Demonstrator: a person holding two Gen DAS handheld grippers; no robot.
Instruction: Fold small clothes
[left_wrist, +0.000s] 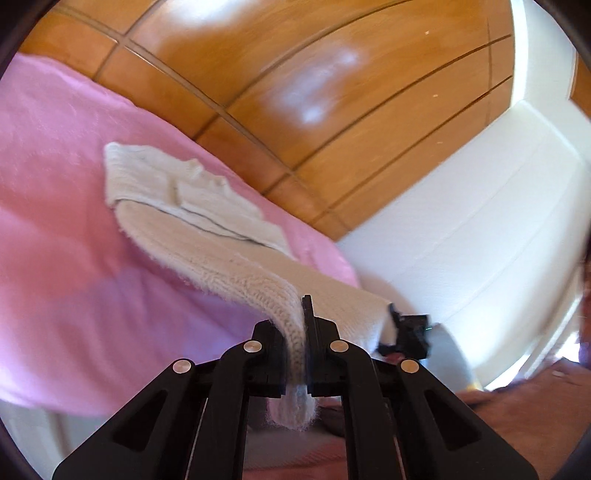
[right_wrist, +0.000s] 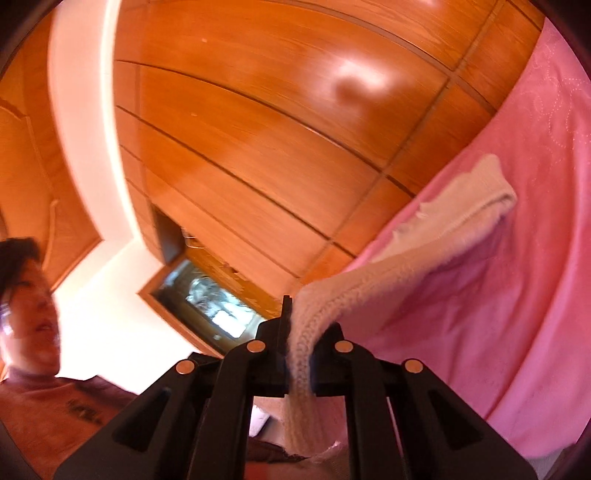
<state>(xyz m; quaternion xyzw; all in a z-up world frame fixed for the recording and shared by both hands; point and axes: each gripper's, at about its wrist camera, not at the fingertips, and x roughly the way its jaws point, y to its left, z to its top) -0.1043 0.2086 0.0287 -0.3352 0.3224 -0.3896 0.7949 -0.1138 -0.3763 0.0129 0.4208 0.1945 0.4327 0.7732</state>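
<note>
A cream knitted garment (left_wrist: 192, 206) lies partly folded on a pink bedspread (left_wrist: 66, 229). Its near edge is lifted off the bed. My left gripper (left_wrist: 303, 325) is shut on one corner of that edge, and knit fabric hangs down between its fingers. The other gripper (left_wrist: 406, 332) shows at the right of the left wrist view, holding the far corner. In the right wrist view my right gripper (right_wrist: 303, 328) is shut on the cream knit (right_wrist: 424, 254), which stretches up and right to the folded part on the bedspread (right_wrist: 517, 277).
Wooden panelled wardrobe doors (left_wrist: 295, 92) stand behind the bed. A white wall or frame (left_wrist: 480, 221) is to the right. A person in a brownish top (right_wrist: 55, 406) is at the lower left of the right wrist view. A window (right_wrist: 210, 299) is set in wood.
</note>
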